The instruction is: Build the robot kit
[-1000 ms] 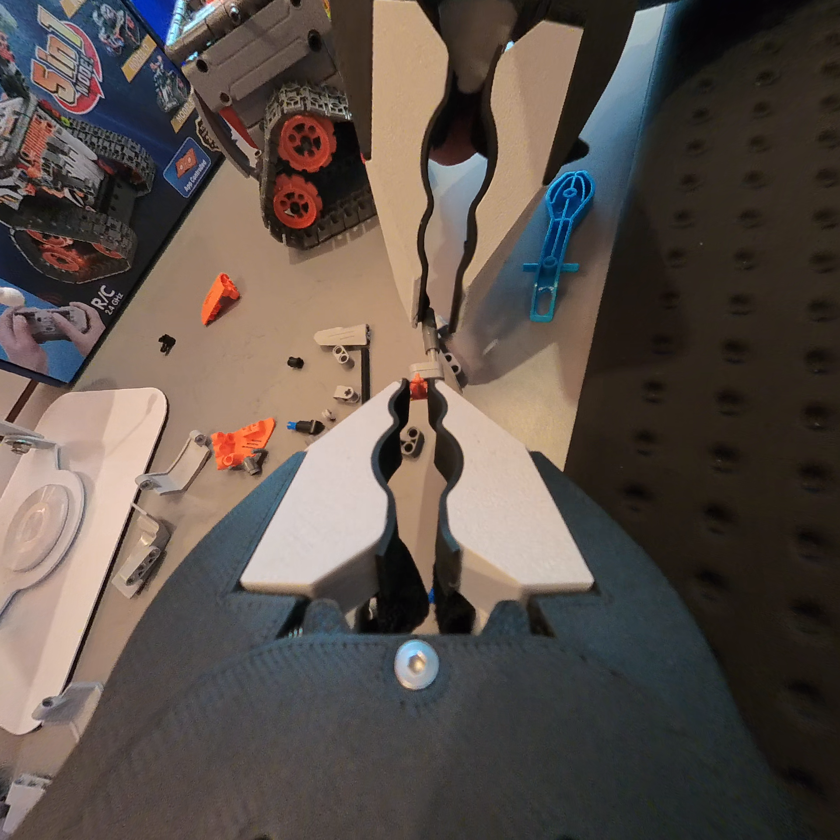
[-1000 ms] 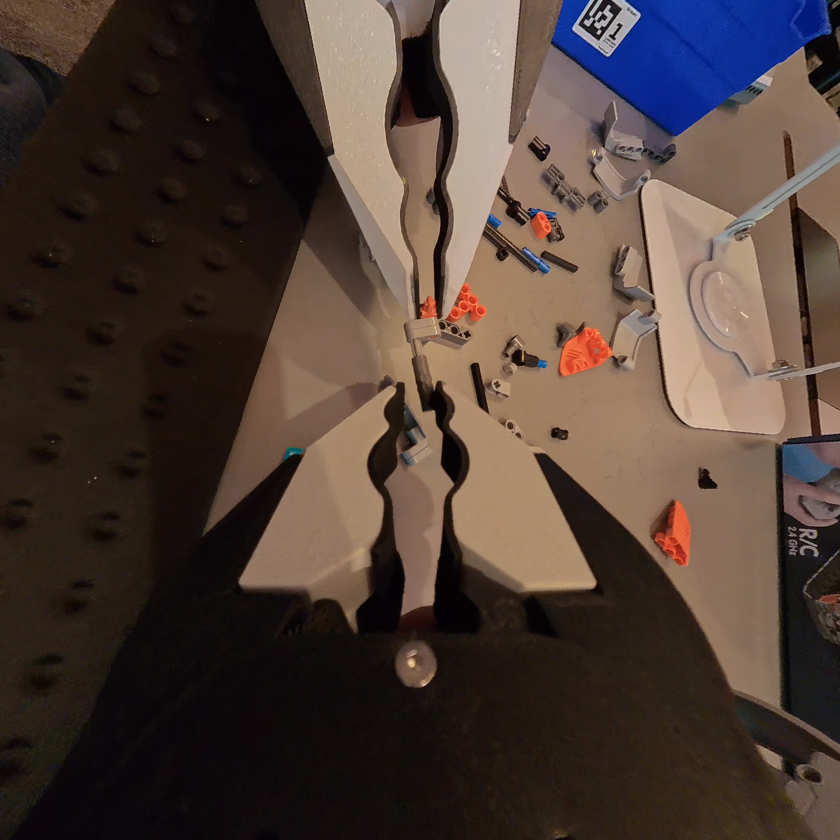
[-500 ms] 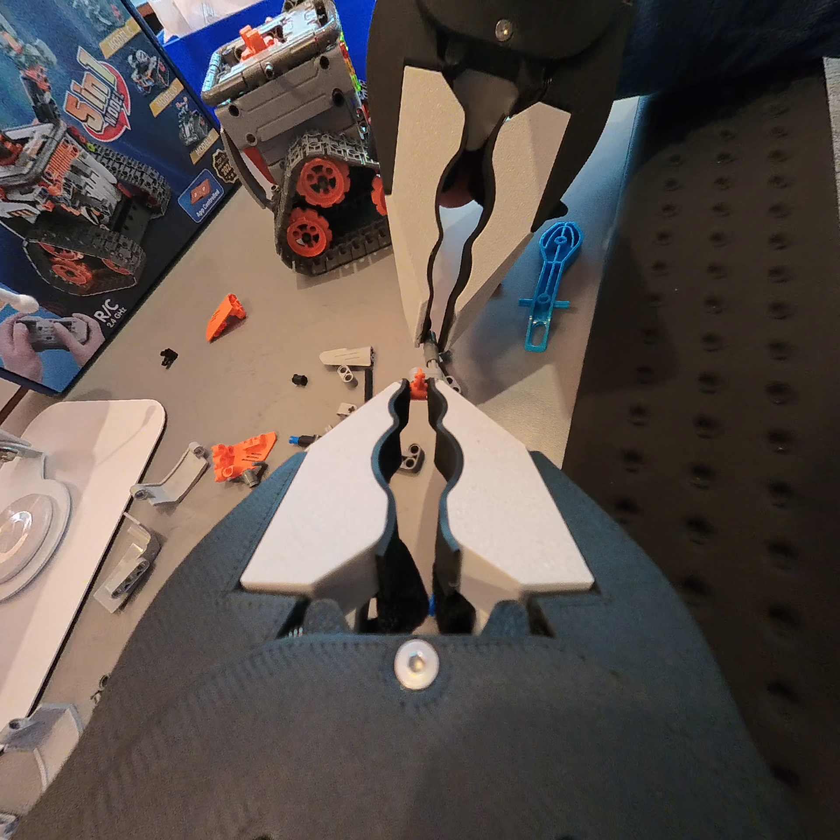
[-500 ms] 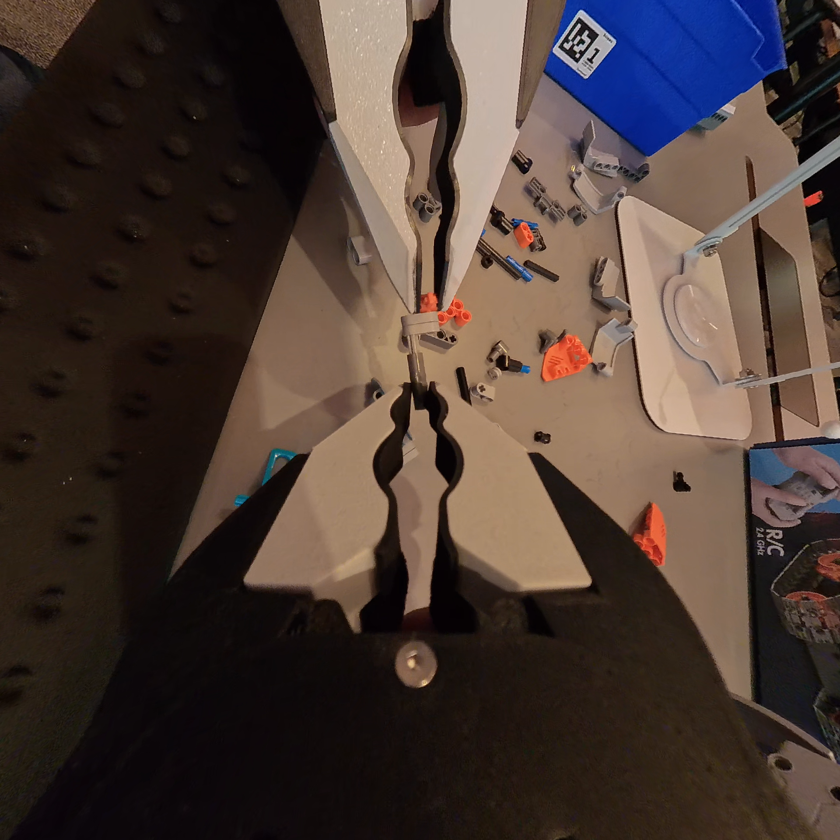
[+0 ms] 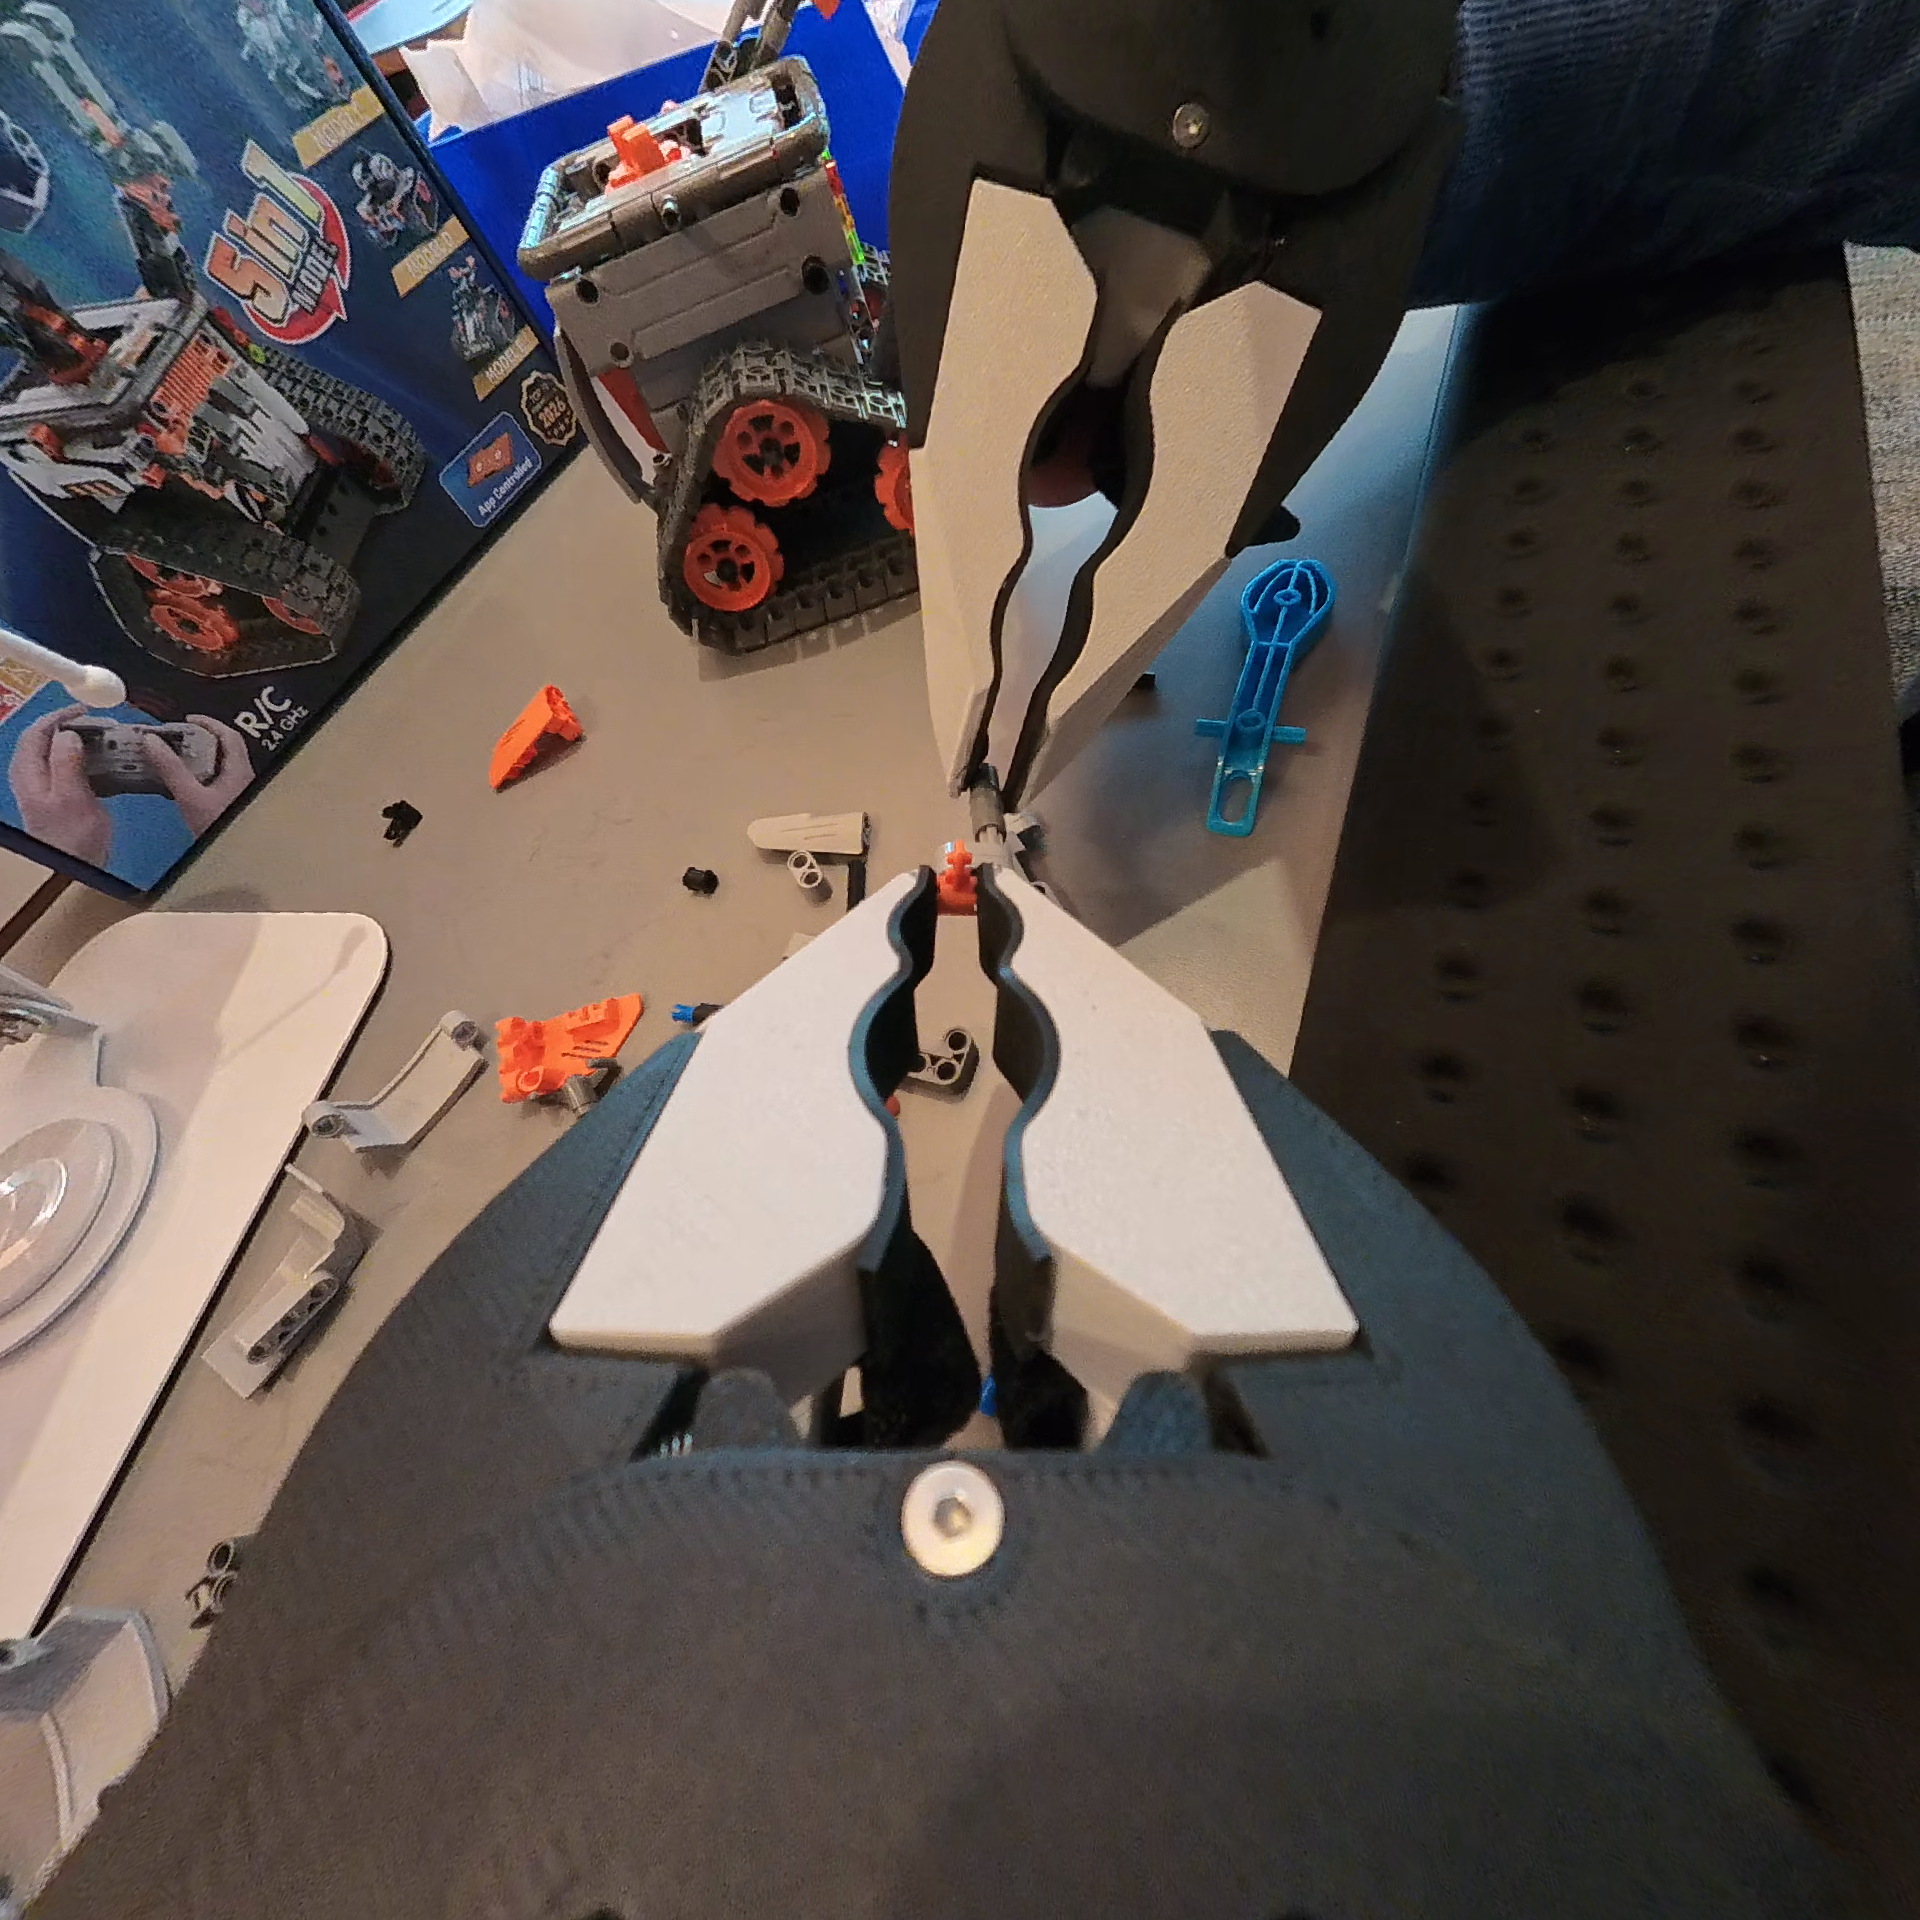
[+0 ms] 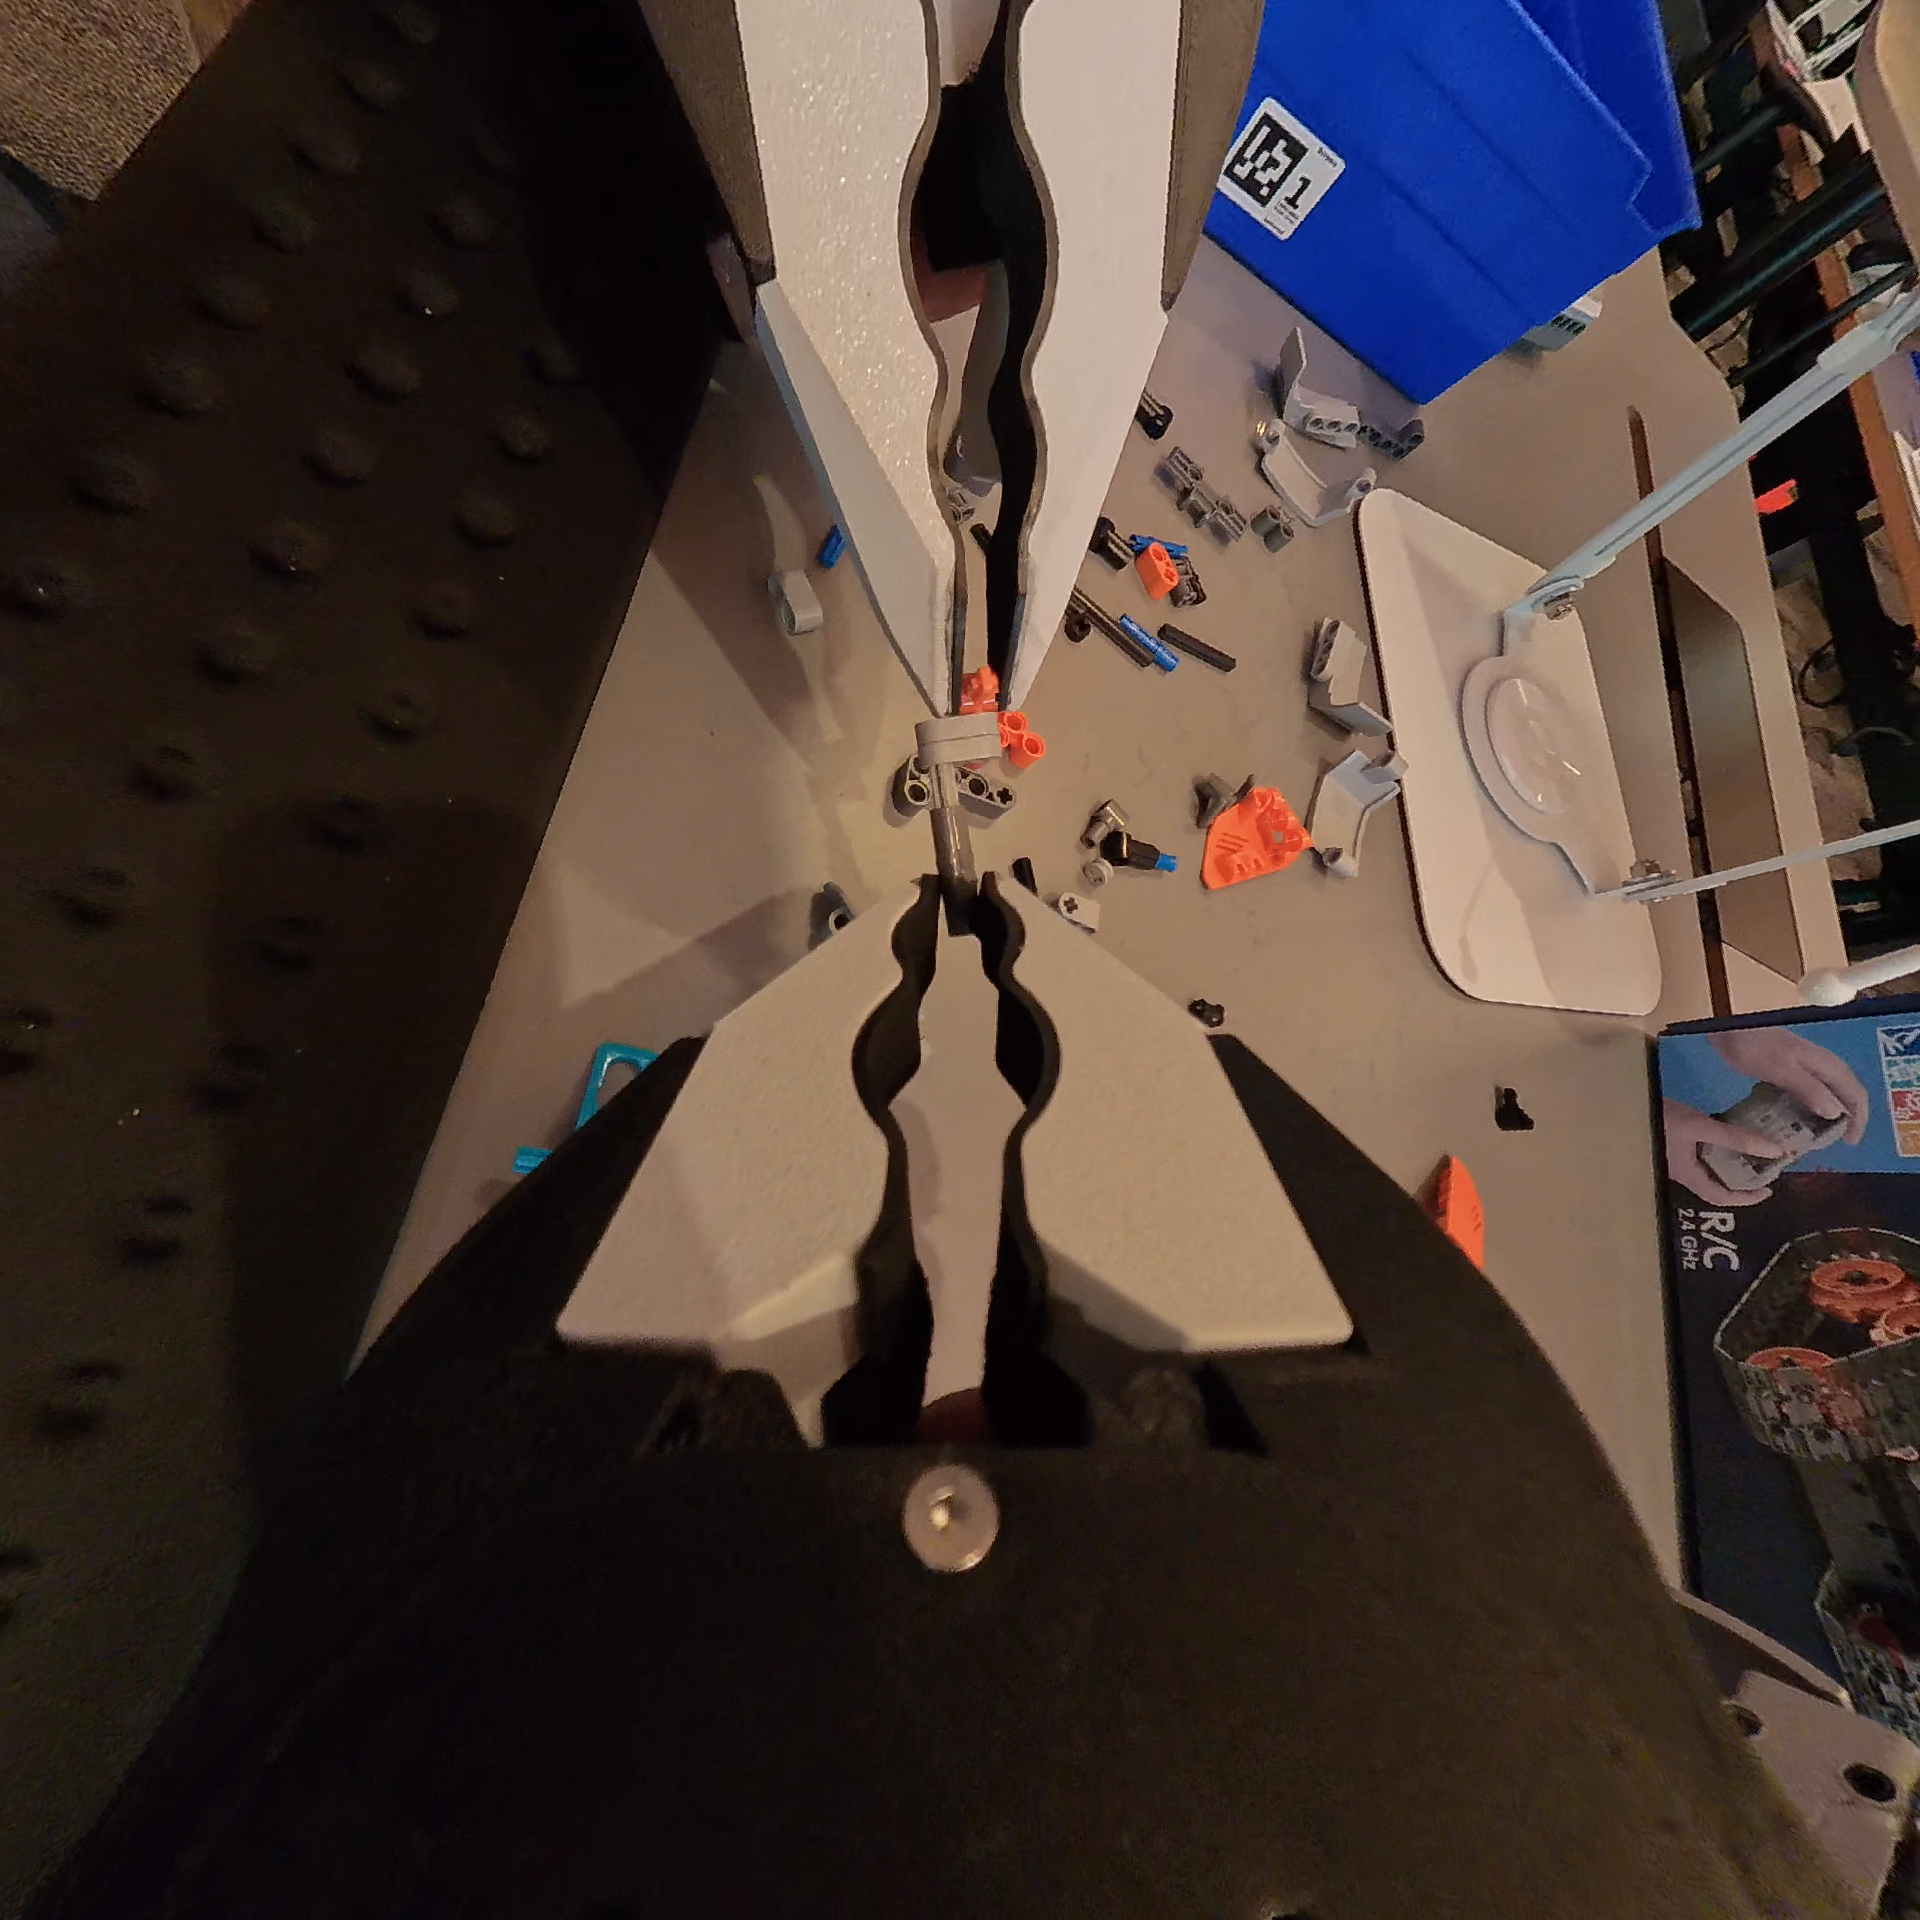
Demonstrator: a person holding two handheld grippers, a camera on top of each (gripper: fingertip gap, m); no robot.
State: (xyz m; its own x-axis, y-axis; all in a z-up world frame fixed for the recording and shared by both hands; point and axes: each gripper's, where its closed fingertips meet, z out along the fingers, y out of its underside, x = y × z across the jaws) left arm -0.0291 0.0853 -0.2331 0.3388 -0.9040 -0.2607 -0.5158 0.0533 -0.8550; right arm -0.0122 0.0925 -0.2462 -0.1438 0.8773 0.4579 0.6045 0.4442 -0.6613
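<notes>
Grippers meet tip to tip above table (image 5: 623,790): my left gripper (image 5: 957,883) pinches orange pin (image 5: 955,881) w/ grey connector (image 6: 956,740); right gripper (image 6: 961,896) clamps grey axle (image 6: 948,836). Assy looks light, stiff, slick plastic; I'd grip the ends.

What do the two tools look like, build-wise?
They match. The left tool has a dark textured printed body, two pale grey wedge fingers with wavy black inner pads, and a silver screw at the centre of the base. The right tool is built the same, body black. No cables show. A dark blue sleeve is behind the right one.
</notes>
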